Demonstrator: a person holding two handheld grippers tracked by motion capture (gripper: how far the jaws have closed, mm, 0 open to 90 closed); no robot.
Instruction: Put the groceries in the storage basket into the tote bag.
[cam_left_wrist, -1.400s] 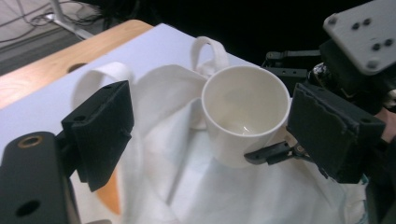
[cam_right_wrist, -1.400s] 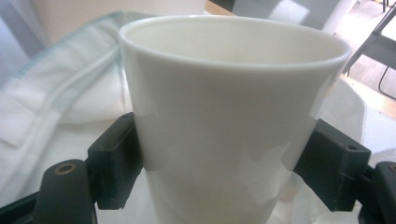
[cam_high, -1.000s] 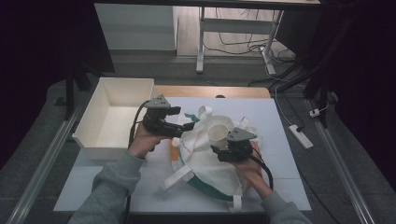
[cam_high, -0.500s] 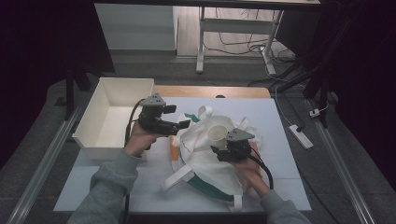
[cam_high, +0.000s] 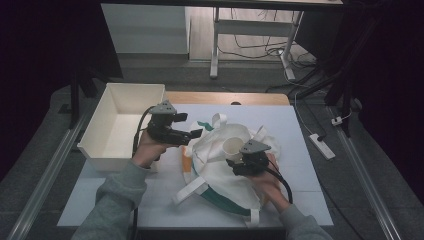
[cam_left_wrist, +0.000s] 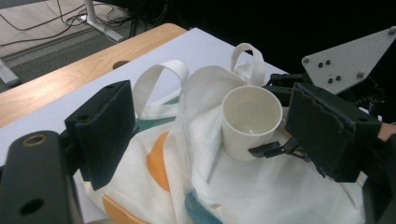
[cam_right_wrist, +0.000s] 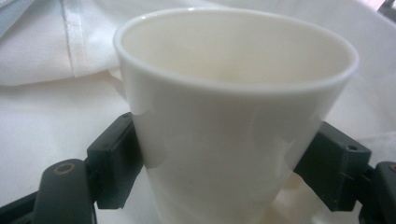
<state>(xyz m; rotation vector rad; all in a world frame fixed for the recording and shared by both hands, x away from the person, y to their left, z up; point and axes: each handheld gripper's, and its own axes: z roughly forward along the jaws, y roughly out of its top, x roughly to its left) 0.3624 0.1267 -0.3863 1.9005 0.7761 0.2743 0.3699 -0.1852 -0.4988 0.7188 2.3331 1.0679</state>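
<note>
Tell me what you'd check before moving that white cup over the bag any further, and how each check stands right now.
1. Right gripper jaws on both sides of the cup: ok.
2. Cup upright: ok.
3. Cup empty: ok.
4. Left gripper open and holding nothing: ok.
5. Cloth bag mouth held open for the cup: not ok.
6. White bin out of the way: ok.
</note>
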